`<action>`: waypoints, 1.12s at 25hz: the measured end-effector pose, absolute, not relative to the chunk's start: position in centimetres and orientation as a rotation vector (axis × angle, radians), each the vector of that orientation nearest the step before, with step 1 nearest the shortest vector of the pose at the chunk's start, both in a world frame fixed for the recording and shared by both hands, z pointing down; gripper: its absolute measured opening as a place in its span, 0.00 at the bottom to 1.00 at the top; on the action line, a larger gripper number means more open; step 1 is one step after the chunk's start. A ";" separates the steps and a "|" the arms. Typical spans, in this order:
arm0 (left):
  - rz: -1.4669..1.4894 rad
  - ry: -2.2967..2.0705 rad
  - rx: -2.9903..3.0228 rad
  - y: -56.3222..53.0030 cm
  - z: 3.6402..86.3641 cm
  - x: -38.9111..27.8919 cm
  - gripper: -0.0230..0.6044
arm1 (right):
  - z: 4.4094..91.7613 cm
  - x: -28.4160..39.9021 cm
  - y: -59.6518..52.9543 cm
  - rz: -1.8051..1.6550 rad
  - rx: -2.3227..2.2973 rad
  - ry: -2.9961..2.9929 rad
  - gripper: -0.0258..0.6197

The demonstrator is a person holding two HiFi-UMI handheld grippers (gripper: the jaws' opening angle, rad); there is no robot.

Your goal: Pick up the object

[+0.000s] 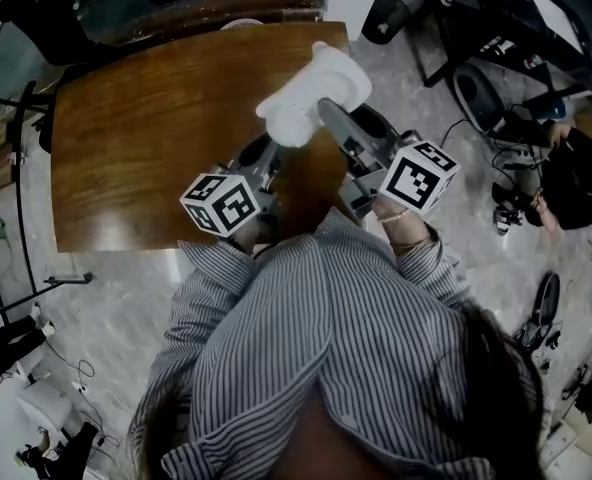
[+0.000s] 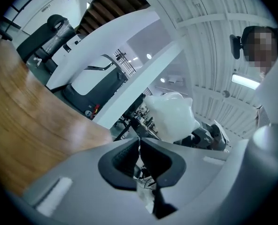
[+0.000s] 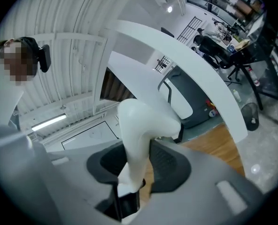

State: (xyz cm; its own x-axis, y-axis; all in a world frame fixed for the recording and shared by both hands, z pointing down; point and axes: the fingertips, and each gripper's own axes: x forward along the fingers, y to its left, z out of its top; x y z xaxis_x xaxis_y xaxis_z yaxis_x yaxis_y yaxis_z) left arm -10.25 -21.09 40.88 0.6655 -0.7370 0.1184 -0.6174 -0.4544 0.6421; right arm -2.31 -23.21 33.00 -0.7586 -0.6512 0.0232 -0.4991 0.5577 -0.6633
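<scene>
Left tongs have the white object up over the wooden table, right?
No, the right tongs hold the white object; the right gripper view shows it pinched between them. The left tongs are shut and empty. It is up over the wooden table.

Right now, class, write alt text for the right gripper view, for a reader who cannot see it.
A smooth white object is clamped between the jaws of the right tool, in the picture's middle. A wooden table shows at lower right.
</scene>
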 end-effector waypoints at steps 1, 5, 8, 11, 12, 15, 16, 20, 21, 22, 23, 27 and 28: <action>-0.233 -1.048 2.204 -21.1 41.0 -10.4 0.07 | 33.0 -2.3 -23.0 -0.976 -0.967 2.575 0.25; -0.258 -1.079 2.176 -20.8 41.2 -11.0 0.07 | 33.3 -2.0 -22.4 -0.966 -0.983 2.574 0.25; -0.268 -1.104 2.162 -20.6 41.2 -11.2 0.07 | 33.8 -1.5 -22.1 -0.971 -1.000 2.578 0.25; -0.266 -1.118 2.155 -20.4 41.4 -11.3 0.07 | 34.3 -1.1 -21.9 -0.982 -1.017 2.580 0.25; -0.262 -1.121 2.153 -20.3 41.5 -11.3 0.07 | 34.5 -1.1 -22.0 -0.987 -1.019 2.575 0.25; -0.254 -1.133 2.142 -20.2 41.8 -11.6 0.06 | 34.8 -1.0 -22.0 -1.001 -1.029 2.564 0.25; -0.253 -1.136 2.139 -20.1 41.8 -11.7 0.07 | 34.8 -0.9 -22.0 -1.003 -1.032 2.562 0.25; -0.250 -1.161 2.127 -20.0 42.1 -12.3 0.07 | 34.8 -0.8 -22.0 -1.010 -1.036 2.546 0.25; -0.251 -1.172 2.125 -20.0 42.1 -12.4 0.07 | 34.8 -0.7 -22.0 -1.008 -1.040 2.545 0.25; -0.252 -1.181 2.124 -20.0 42.0 -12.5 0.07 | 34.8 -0.6 -22.0 -1.007 -1.044 2.543 0.25; -0.253 -1.187 2.123 -20.0 42.0 -12.6 0.07 | 34.8 -0.4 -22.0 -1.006 -1.049 2.543 0.25; -0.263 -1.201 2.117 -19.9 41.8 -12.8 0.07 | 35.2 -0.2 -22.0 -1.012 -1.059 2.546 0.25; -0.264 -1.204 2.117 -19.9 41.8 -12.8 0.07 | 35.3 -0.1 -22.0 -1.017 -1.060 2.548 0.25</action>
